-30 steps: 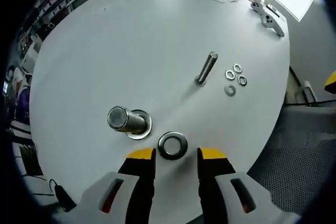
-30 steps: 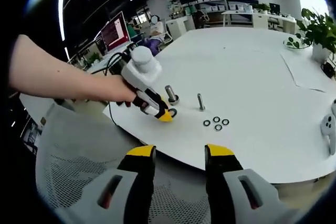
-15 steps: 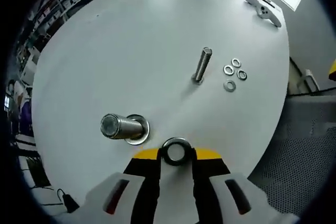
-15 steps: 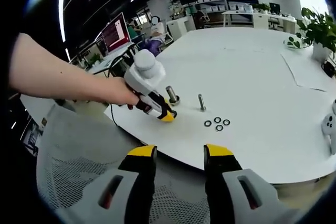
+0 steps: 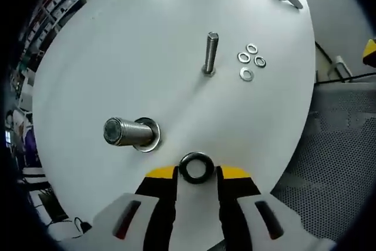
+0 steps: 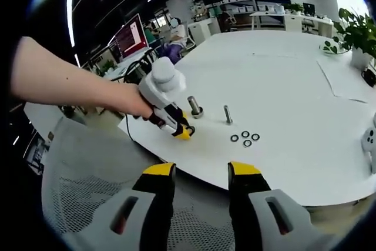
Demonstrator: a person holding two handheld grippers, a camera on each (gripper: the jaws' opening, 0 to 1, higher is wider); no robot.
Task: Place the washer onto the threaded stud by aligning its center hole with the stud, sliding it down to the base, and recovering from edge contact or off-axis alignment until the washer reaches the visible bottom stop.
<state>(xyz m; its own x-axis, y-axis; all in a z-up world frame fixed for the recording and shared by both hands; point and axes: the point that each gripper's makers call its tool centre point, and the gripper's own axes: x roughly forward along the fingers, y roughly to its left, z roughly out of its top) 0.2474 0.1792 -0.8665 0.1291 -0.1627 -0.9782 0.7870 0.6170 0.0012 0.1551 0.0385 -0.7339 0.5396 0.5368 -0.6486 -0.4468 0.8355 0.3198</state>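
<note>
At nine o'clock of the held washer stands the large threaded stud, so the left gripper, clamped on the washer's rim, should lift, level the hole over the stud's axis, while the right gripper waits open.

both tools share one look: the left hand-held gripper has black jaws with yellow tips on a pale grey body with orange slot marks (the right hand-held gripper matches). the forearm is bare, no sleeve.
</note>
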